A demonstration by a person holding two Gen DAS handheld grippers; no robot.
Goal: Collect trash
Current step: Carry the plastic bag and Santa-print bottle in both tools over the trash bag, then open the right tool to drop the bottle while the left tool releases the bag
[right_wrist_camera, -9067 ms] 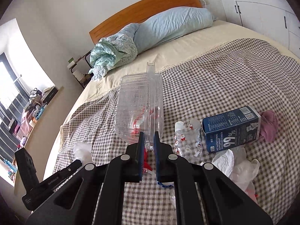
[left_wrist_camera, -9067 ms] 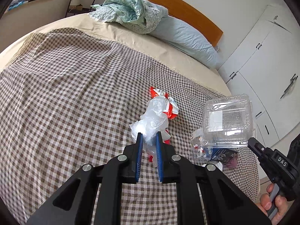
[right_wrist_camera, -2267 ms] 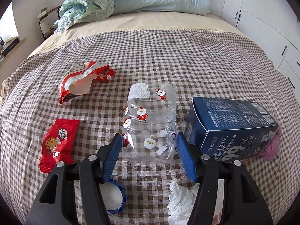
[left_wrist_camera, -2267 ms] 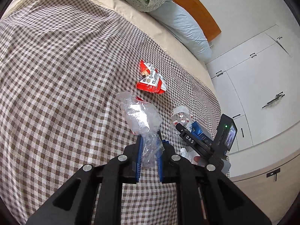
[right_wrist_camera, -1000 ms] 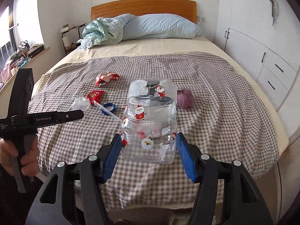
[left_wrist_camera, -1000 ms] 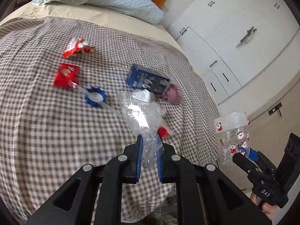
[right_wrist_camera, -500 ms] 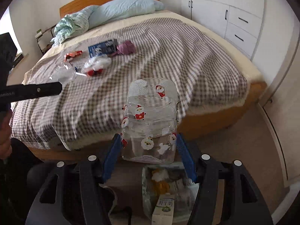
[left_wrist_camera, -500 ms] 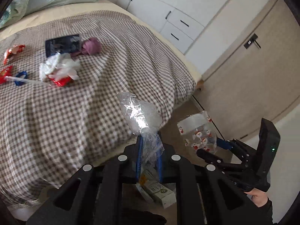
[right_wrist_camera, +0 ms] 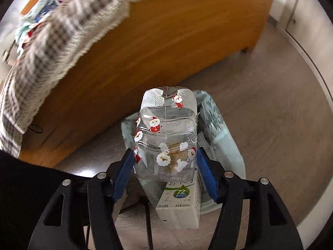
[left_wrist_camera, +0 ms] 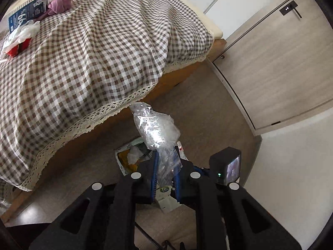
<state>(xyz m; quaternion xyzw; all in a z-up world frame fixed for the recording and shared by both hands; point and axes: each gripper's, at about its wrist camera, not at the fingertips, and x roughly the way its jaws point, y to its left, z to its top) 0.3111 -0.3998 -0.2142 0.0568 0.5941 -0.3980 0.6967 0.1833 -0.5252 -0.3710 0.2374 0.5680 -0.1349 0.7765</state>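
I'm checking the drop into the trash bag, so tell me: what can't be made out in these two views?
- Trash bag contents: right wrist view, mostly hidden behind the Santa-print container and milk carton.
- Things on the bed: right wrist view, blurred.
- Right gripper: left wrist view, fingers hidden behind the left gripper and its crumpled plastic.

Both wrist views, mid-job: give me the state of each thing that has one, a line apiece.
Left gripper: jaws shut on the crumpled clear plastic wrap.
Right gripper: jaws wide, either side of the clear Santa container, over the bag.
Trash bag: open on the floor, holding a white carton.
Blue carton: lying on the bed.
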